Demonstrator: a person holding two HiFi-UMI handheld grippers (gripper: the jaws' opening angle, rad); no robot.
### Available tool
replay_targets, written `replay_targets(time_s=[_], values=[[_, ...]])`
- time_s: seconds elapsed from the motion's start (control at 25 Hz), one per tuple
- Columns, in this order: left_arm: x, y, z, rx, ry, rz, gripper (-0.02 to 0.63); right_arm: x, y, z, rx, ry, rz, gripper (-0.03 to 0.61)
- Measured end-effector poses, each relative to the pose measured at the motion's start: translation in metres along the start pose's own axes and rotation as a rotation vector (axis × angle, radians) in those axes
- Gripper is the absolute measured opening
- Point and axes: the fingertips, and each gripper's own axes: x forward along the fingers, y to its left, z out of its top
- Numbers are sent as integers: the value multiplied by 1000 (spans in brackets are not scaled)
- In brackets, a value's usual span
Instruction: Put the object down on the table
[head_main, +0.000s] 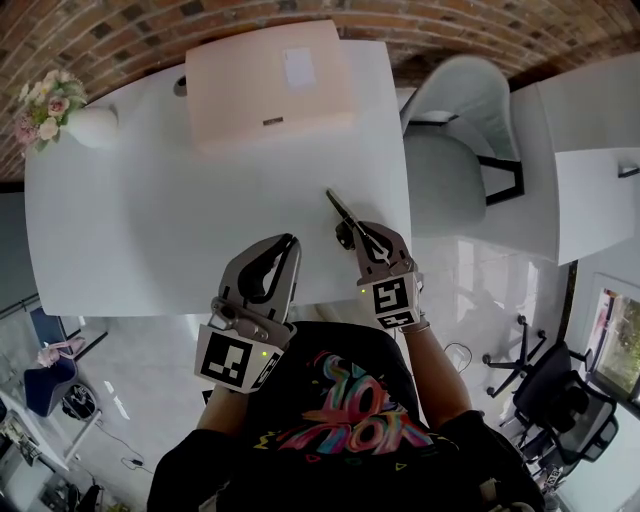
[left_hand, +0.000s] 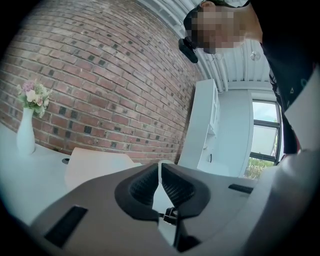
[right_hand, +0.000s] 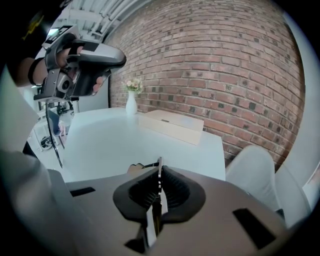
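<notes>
The thin, dark, flat-bladed object (head_main: 343, 210) is clamped edge-on in our right gripper (head_main: 360, 234). Its free end reaches out over the near right part of the white table (head_main: 150, 210), close above the surface as far as we can judge (no view settles whether the tip touches). Our left gripper (head_main: 288, 244) hangs beside it over the table's near edge, its jaws drawn together on nothing. To do this step well, we would lower the right hand gently until the blade lies flat on bare tabletop. That spot should be well short of the pale pink flat box (head_main: 268, 85) at the far side and away from the right edge. Only then would we ease the jaws apart, so the object neither drops nor skids off.
</notes>
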Motion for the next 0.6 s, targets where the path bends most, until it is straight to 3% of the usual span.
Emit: replay_targets(time_s=[0.24, 0.6], values=[[1, -3, -1, 1, 2, -2, 37, 2, 5, -3, -13, 6, 8, 23], [0, -9, -1, 15, 3, -7, 37, 4, 26, -11, -26, 38, 73, 83]])
